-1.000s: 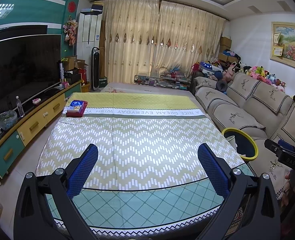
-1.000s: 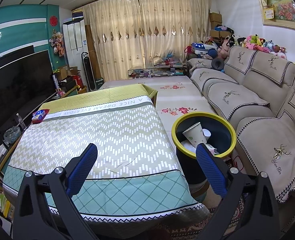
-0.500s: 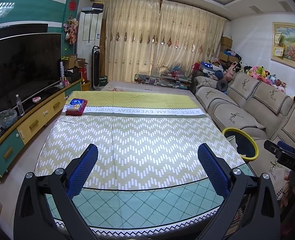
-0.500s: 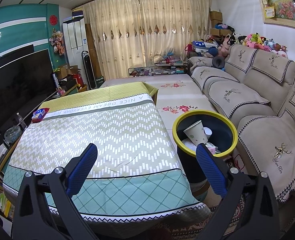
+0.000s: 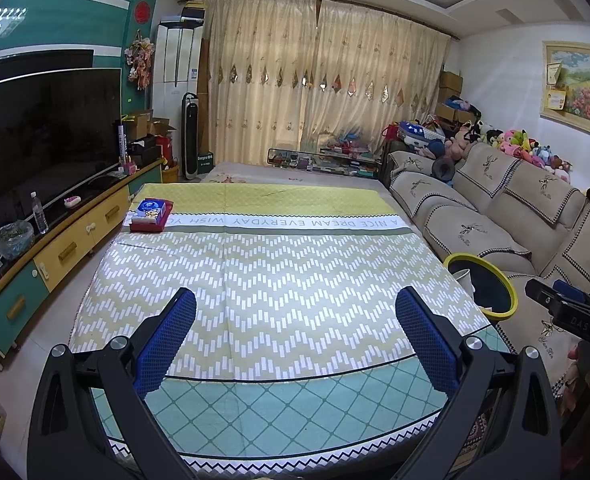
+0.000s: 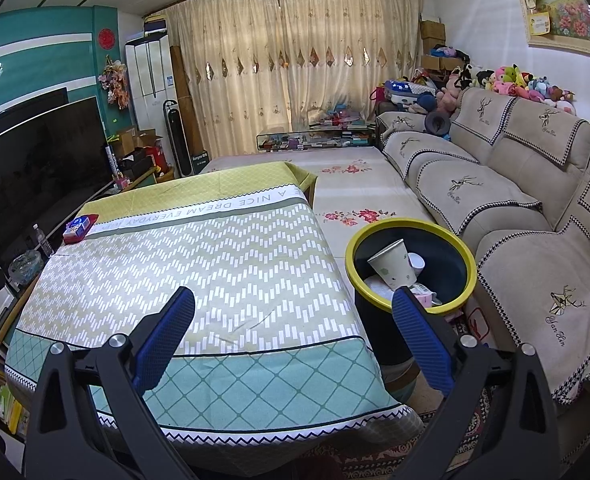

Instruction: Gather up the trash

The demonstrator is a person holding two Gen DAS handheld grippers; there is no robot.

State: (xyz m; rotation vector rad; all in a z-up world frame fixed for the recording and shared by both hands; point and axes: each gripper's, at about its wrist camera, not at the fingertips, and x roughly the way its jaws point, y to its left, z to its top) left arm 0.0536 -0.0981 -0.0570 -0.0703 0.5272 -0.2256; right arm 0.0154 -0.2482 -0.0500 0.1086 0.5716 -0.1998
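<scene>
Left gripper (image 5: 295,334): I see its blue pads spread wide with nothing between them, held over the near end of the table.

Right gripper (image 6: 293,332): I see the same wide spread, nothing held; its left pad is over the table's near right part, its right pad in front of the bin's near rim.

Table (image 6: 199,264): covered by a zigzag-patterned cloth, its top bare except for a tissue box (image 5: 151,215) at the far left corner.

Bin (image 6: 351,252): yellow-rimmed, dark inside, on the floor just beside the table's right edge, between table and sofa (image 6: 535,208).

Trash: I count a paper cup (image 6: 391,269) lying tilted in the bin on other white scraps.
</scene>
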